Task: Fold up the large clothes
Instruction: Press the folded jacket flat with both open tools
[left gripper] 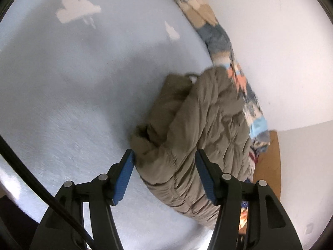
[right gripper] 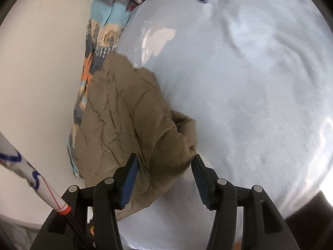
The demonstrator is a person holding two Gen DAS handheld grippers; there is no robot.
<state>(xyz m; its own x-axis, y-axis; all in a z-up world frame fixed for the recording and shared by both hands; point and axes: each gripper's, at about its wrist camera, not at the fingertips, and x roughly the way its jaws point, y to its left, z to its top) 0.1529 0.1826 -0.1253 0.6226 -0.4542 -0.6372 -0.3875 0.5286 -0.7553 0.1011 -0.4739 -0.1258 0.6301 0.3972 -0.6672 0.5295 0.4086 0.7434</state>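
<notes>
From the left wrist, the left gripper point(left gripper: 164, 156) is standing spread, its blue pads point(left gripper: 122, 179) clear of the bundled khaki quilted jacket point(left gripper: 199, 129) lying between and ahead of them on the pale blue sheet point(left gripper: 62, 83). From the right wrist, the right gripper point(right gripper: 164, 160) is likewise gaping, the jacket point(right gripper: 129, 120) bulging between its jaws, patterned blanket point(right gripper: 104, 27) lying beyond-left.

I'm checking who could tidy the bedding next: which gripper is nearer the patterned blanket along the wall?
Hard to separate; perhaps the left. The left gripper straddles the tan jacket with the patterned blanket just beyond. The right gripper straddles the jacket's other end, similarly placed.
</notes>
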